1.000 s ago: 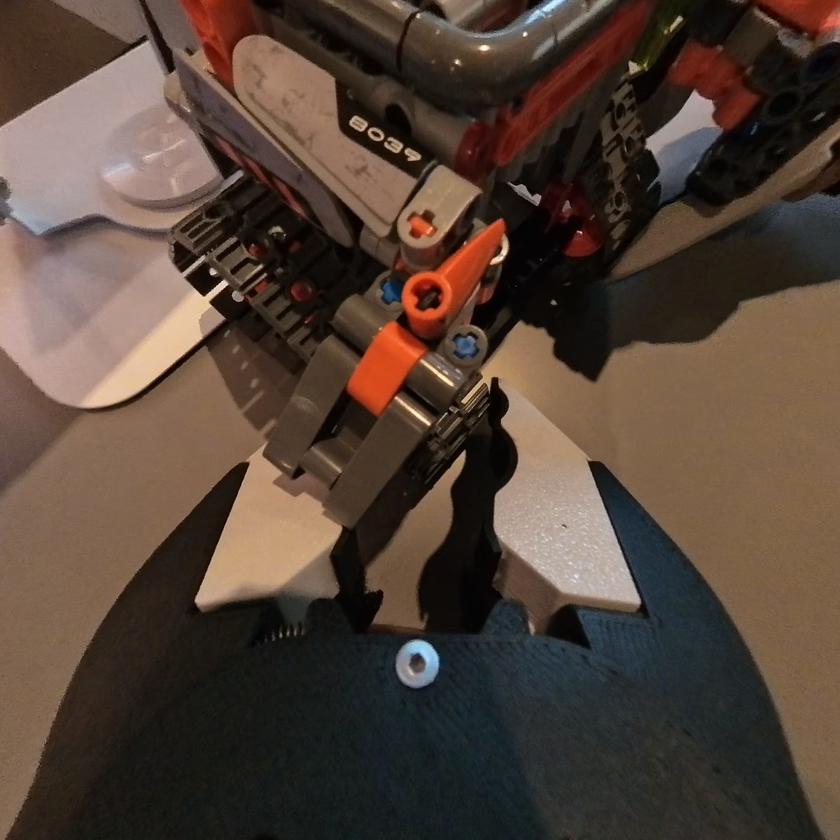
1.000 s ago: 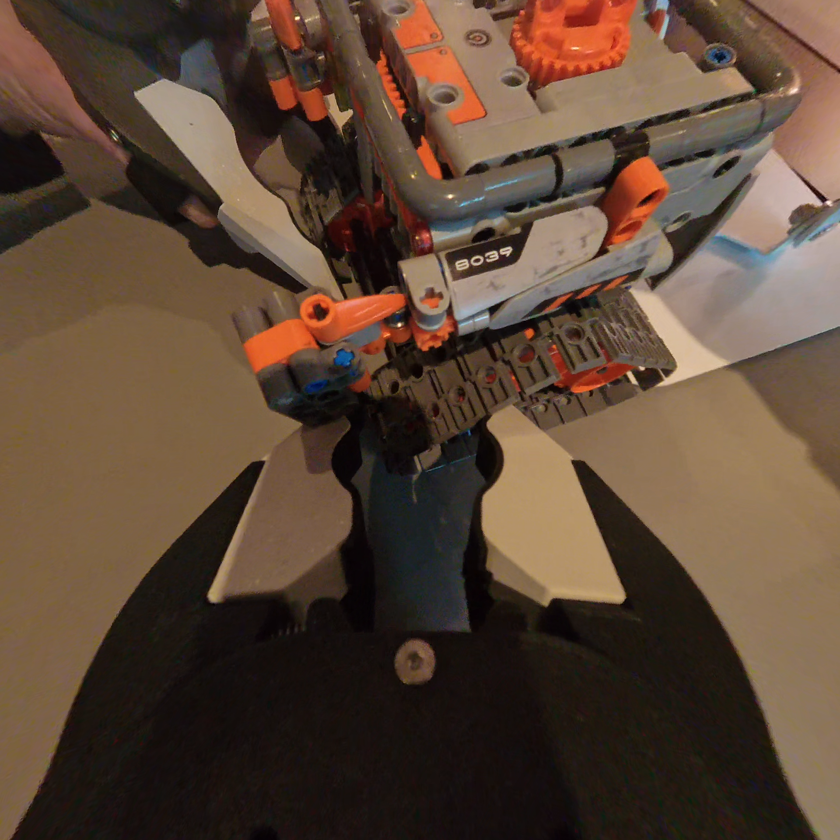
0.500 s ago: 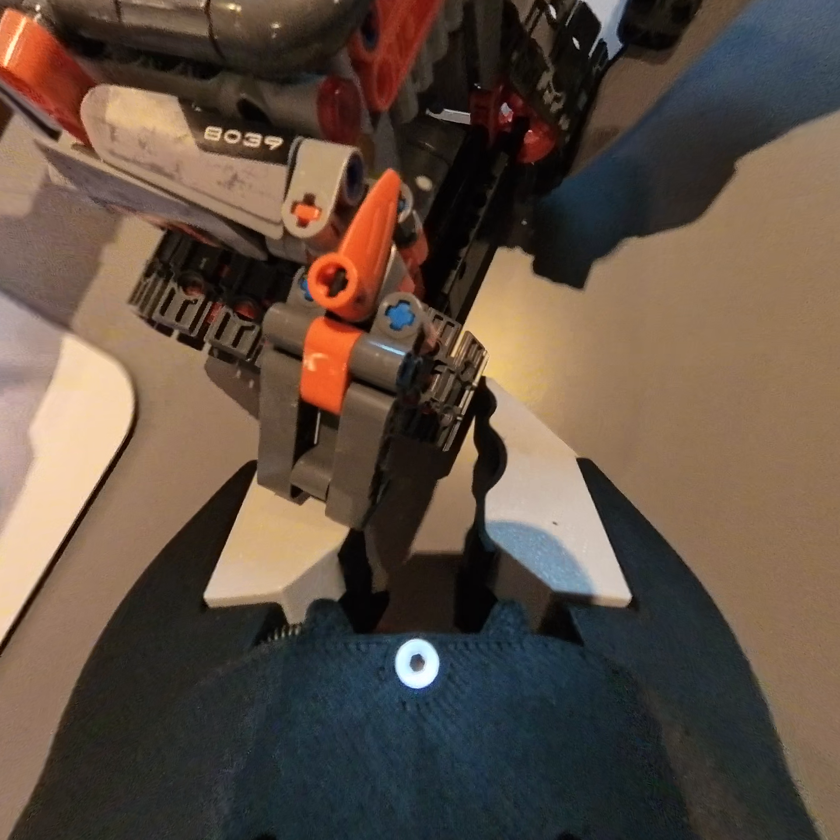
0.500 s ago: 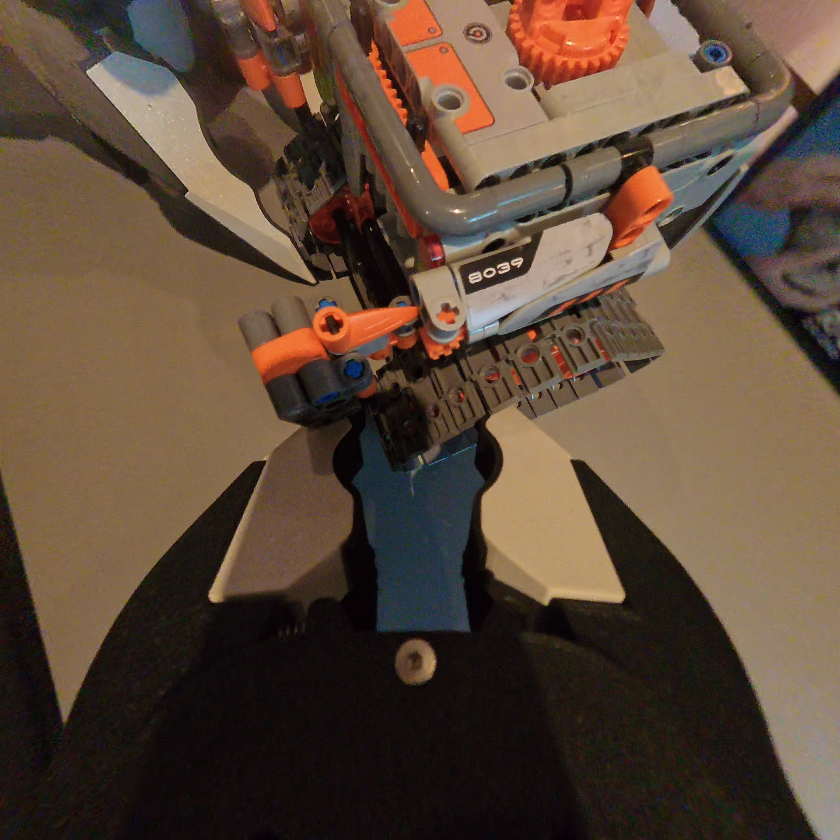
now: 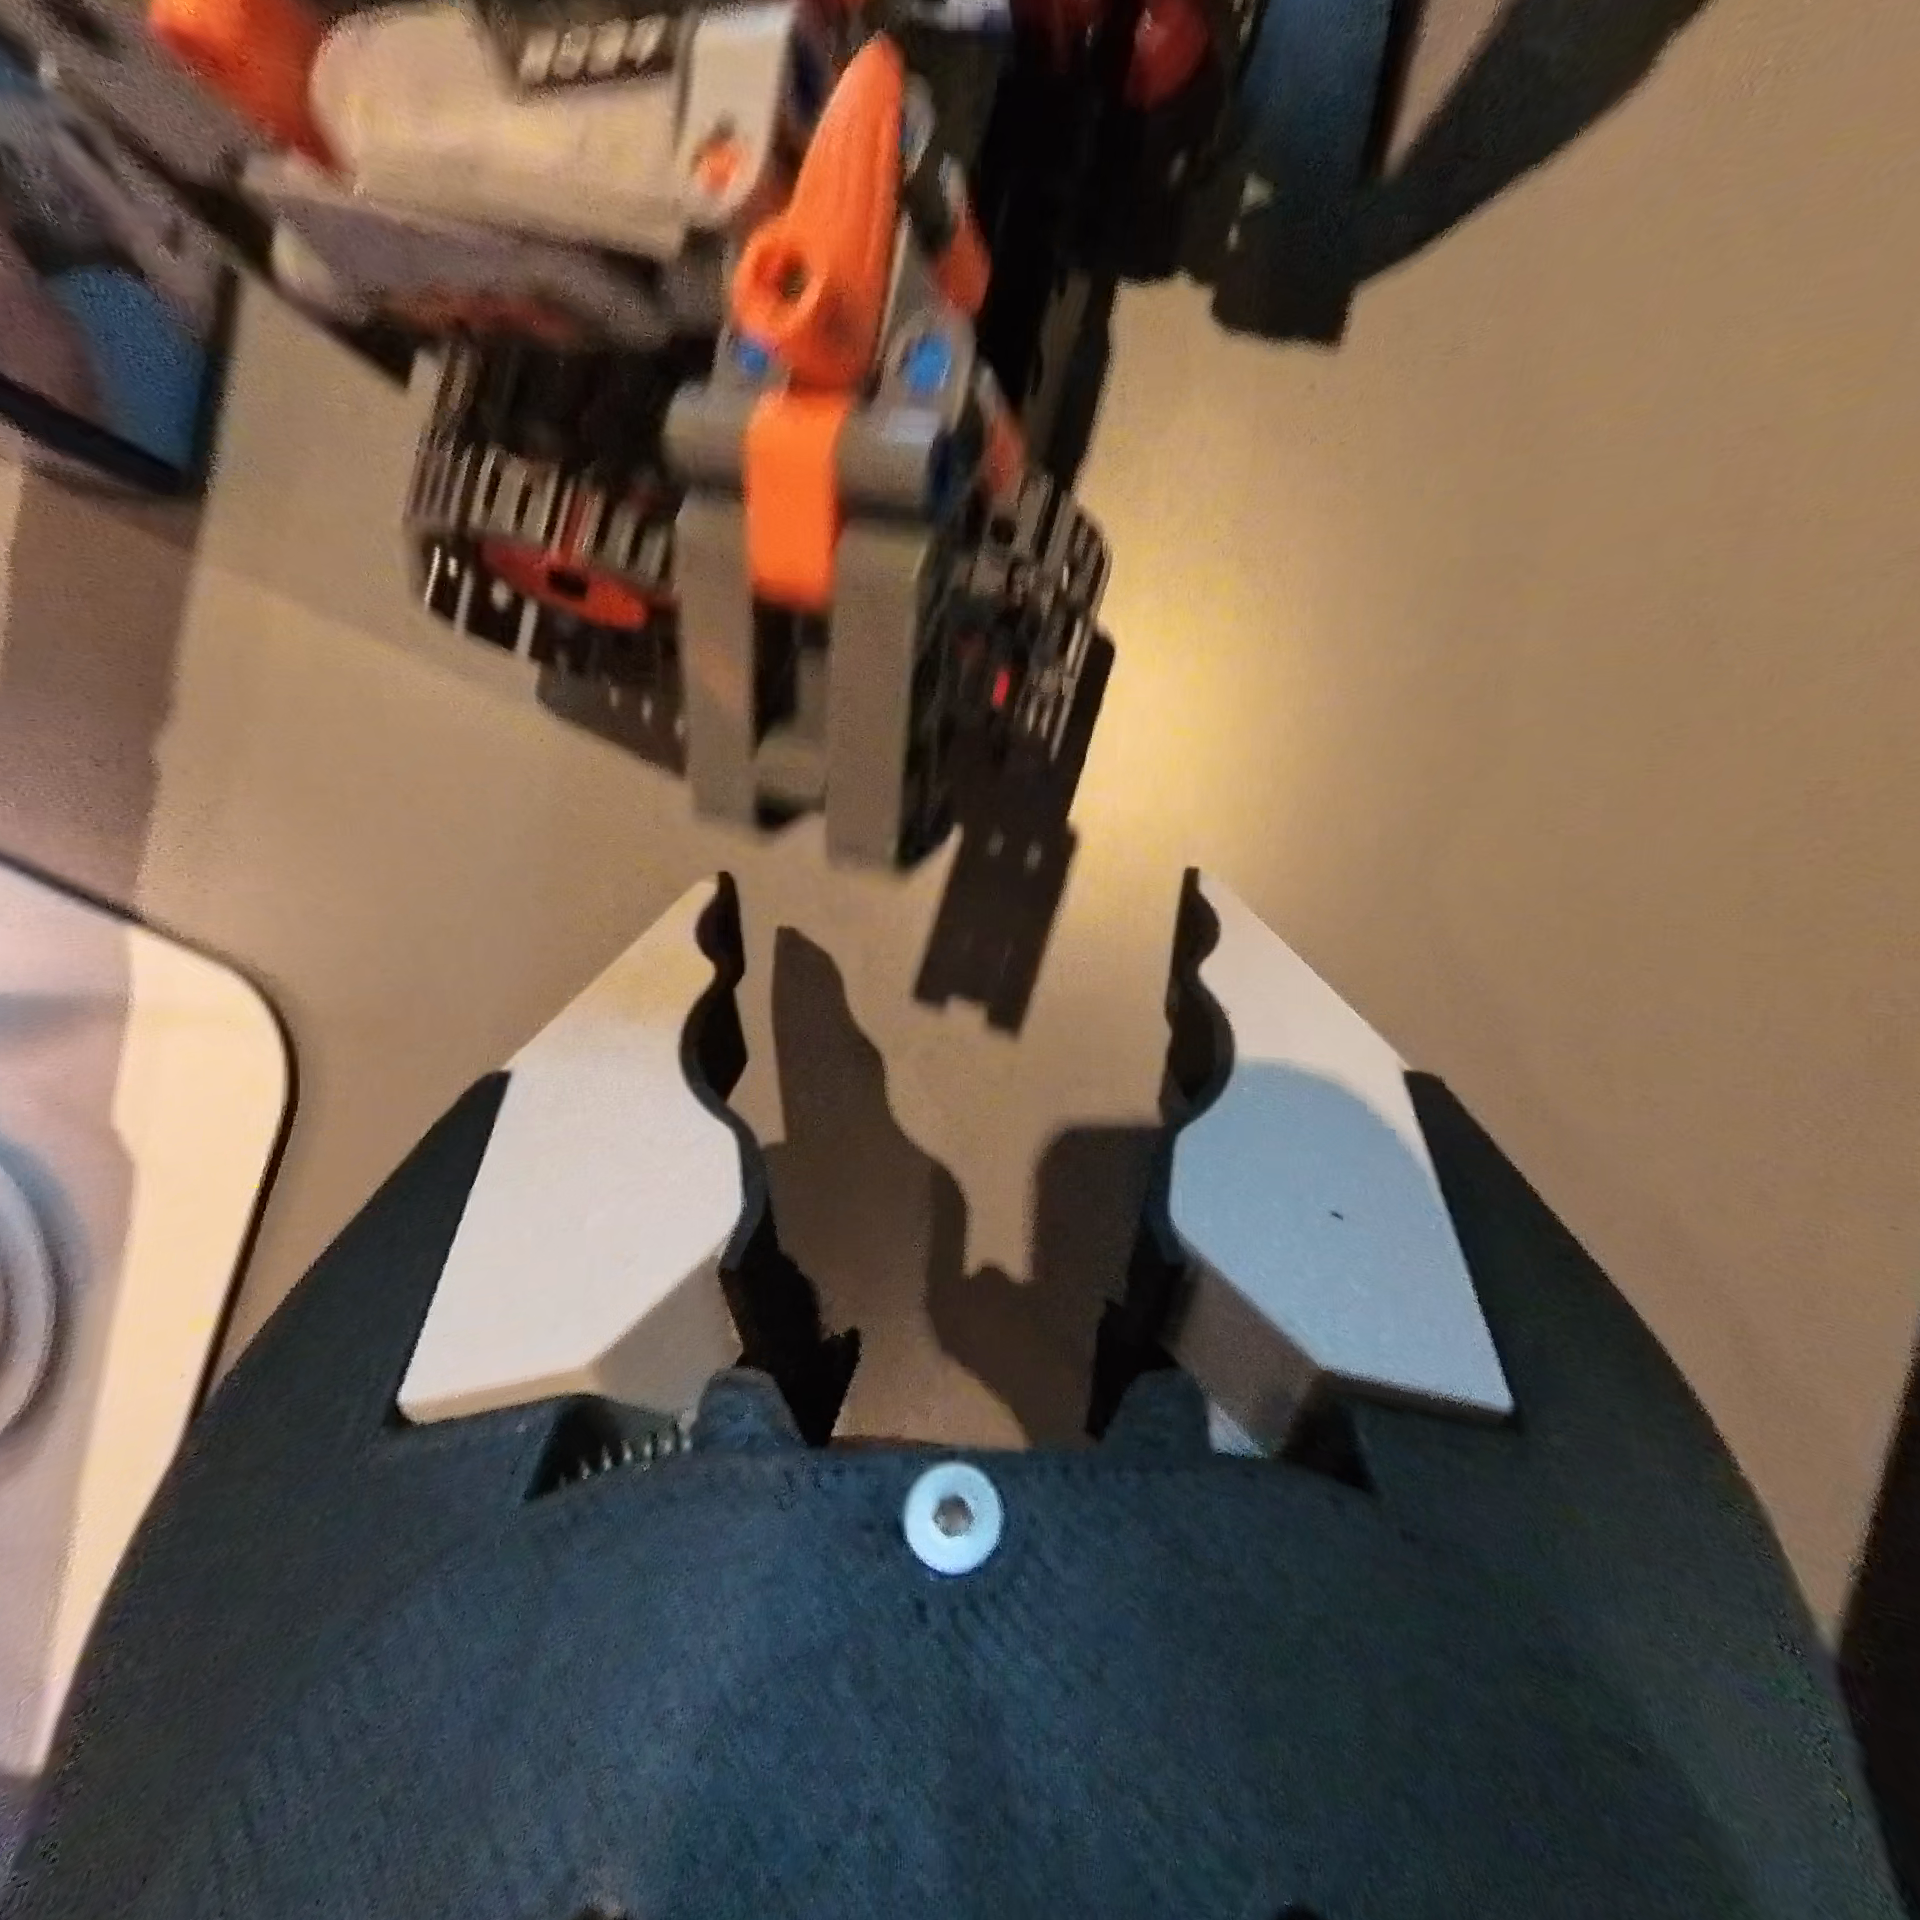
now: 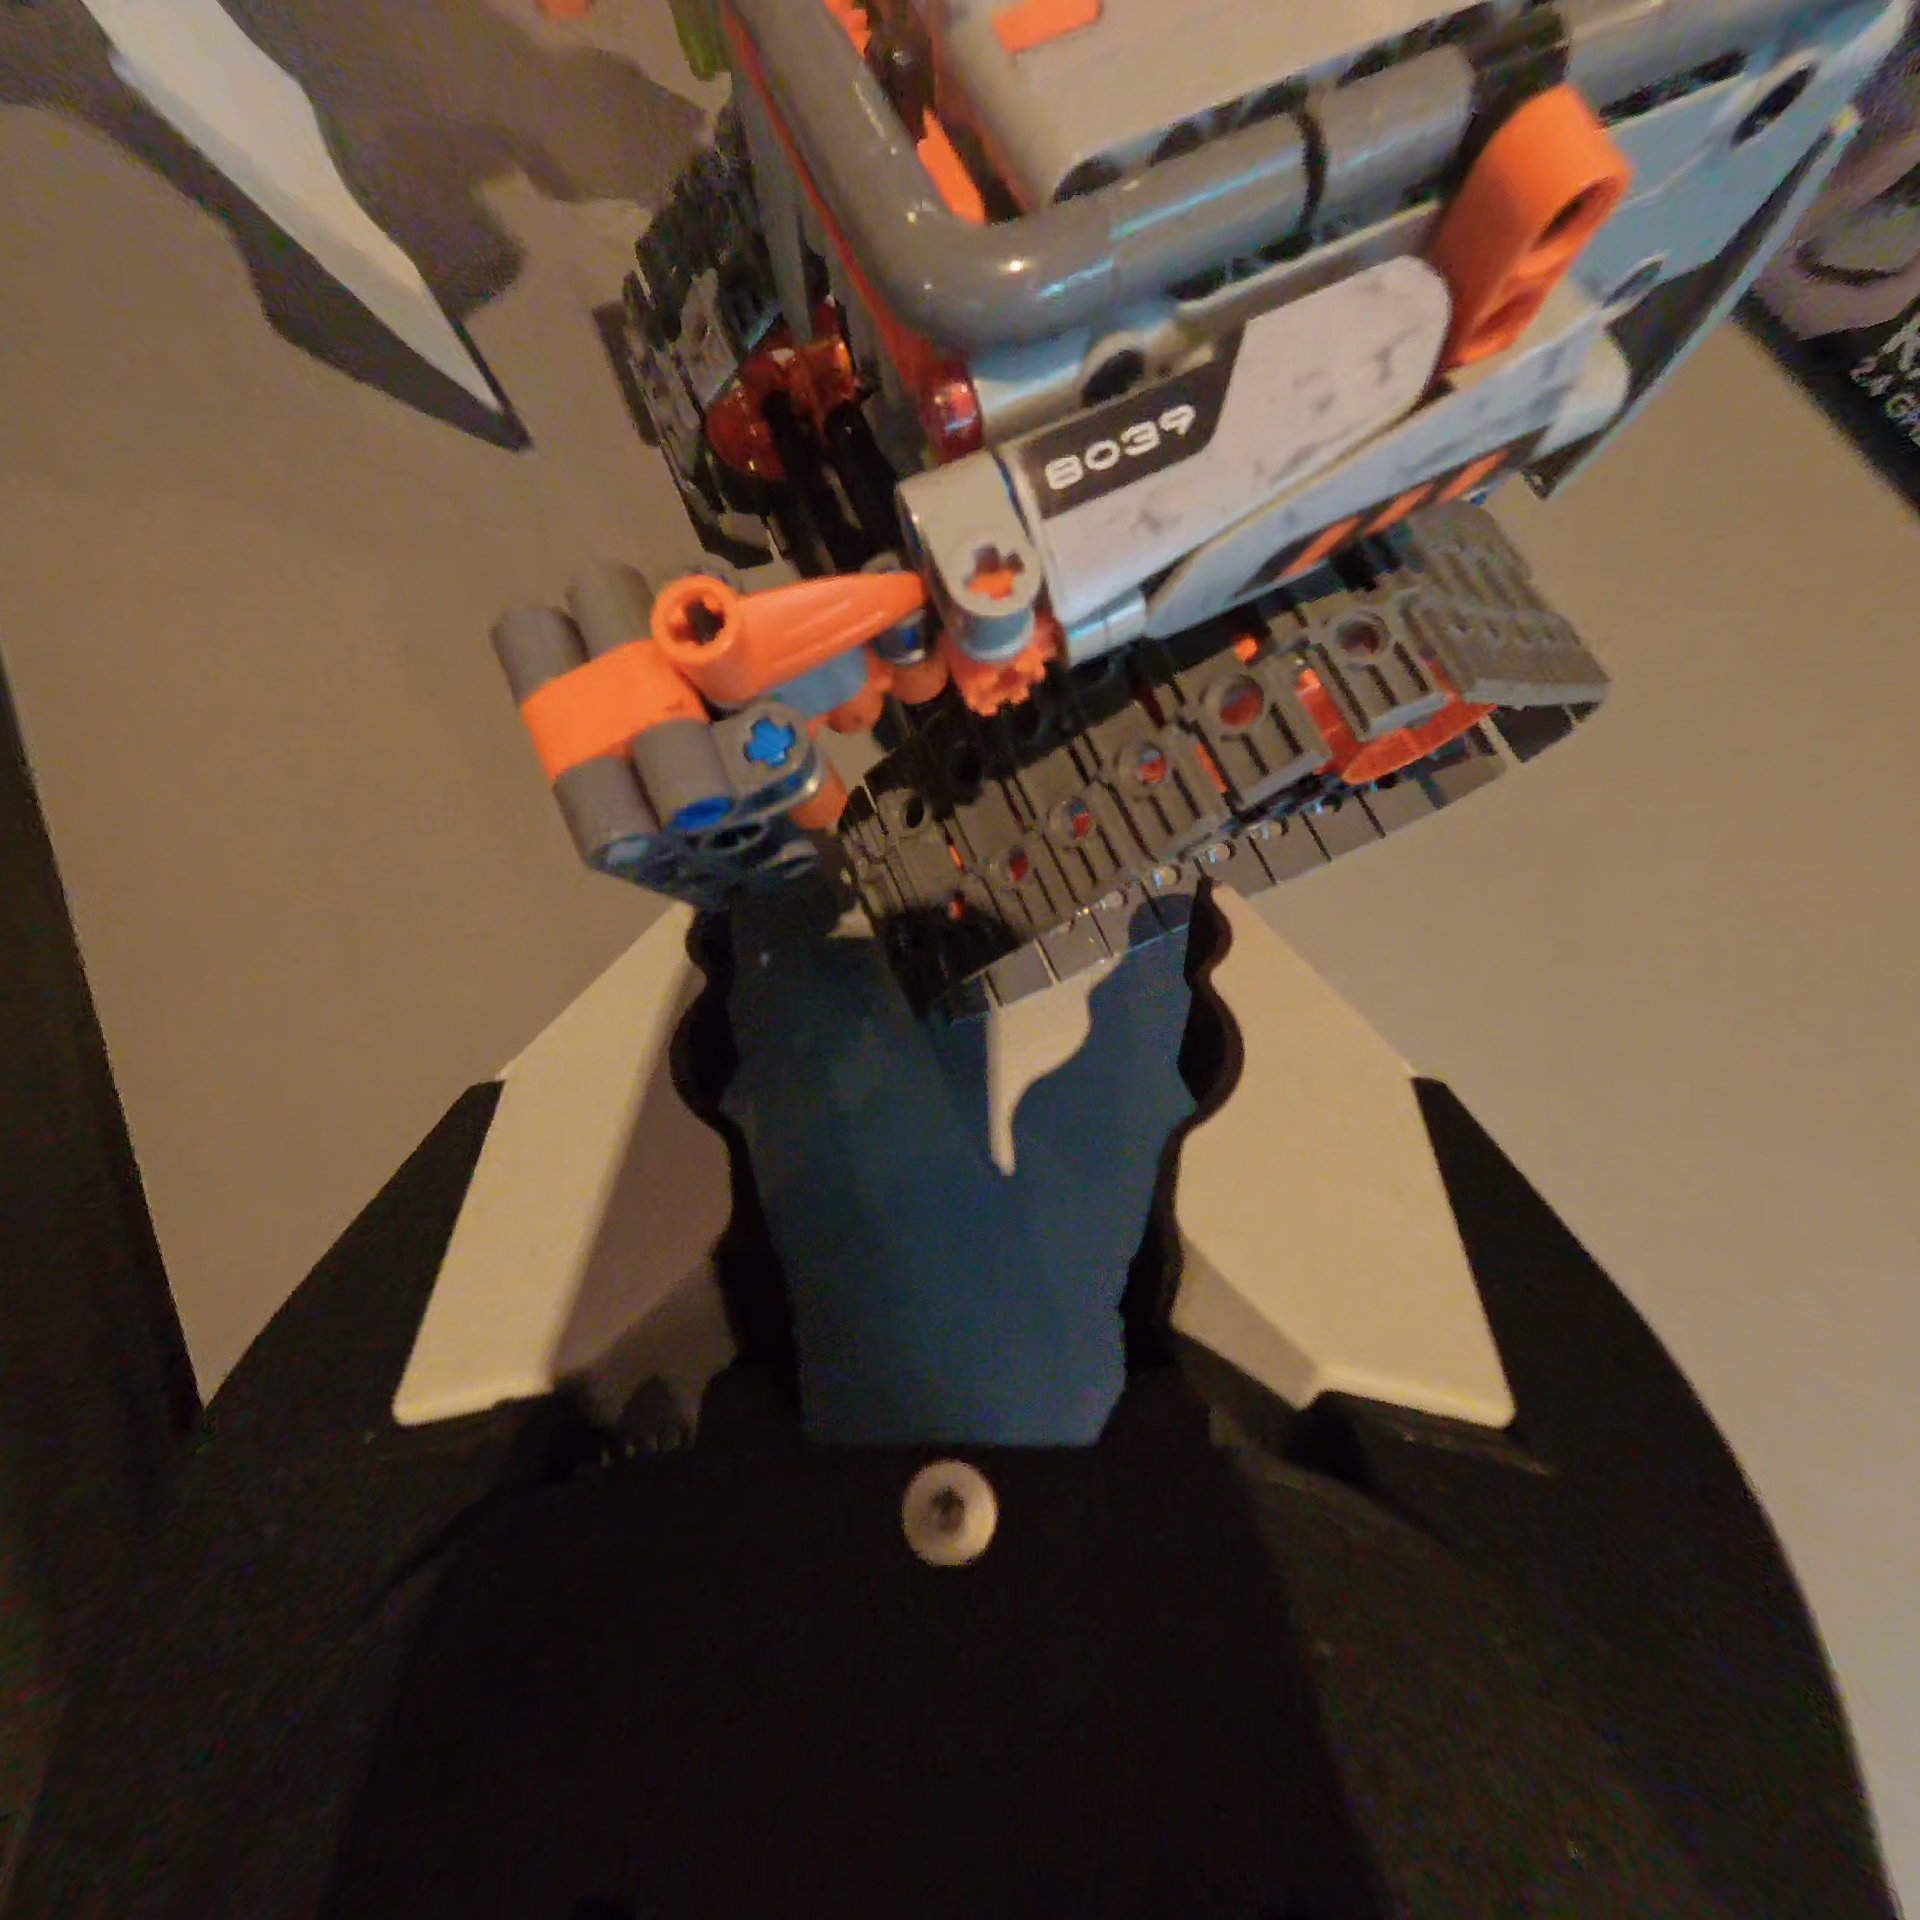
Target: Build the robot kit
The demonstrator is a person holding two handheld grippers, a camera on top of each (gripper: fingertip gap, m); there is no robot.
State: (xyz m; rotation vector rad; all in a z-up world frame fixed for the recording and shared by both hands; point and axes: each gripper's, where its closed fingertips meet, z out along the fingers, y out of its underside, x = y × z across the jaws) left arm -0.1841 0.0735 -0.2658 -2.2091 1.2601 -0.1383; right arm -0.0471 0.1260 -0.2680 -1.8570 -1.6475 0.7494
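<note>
A grey and orange brick-built tracked vehicle [image 6: 1247,488] fills the top of the right wrist view, tilted. It is blurred in the left wrist view [image 5: 520,156]. A grey block with an orange band and an orange spike [image 5: 790,499] sticks out from its corner and also shows in the right wrist view [image 6: 644,727]. My left gripper [image 5: 956,894] is open and empty, just short of that block. My right gripper [image 6: 951,914] is open, with the lower edge of the black track [image 6: 1143,790] between its fingertips. One white finger [image 6: 312,208] of the left gripper shows at the top left.
The grey table [image 5: 1455,727] lies under everything. A white board [image 5: 156,1143] with a grey round disc [image 5: 21,1299] lies at the left of the left wrist view. A dark object [image 6: 1870,343] sits at the right edge of the right wrist view.
My left gripper has let go of the grey and orange block, opened wide and drawn back from it. My right gripper's fingers have spread wider, and the vehicle now looks nearer.
</note>
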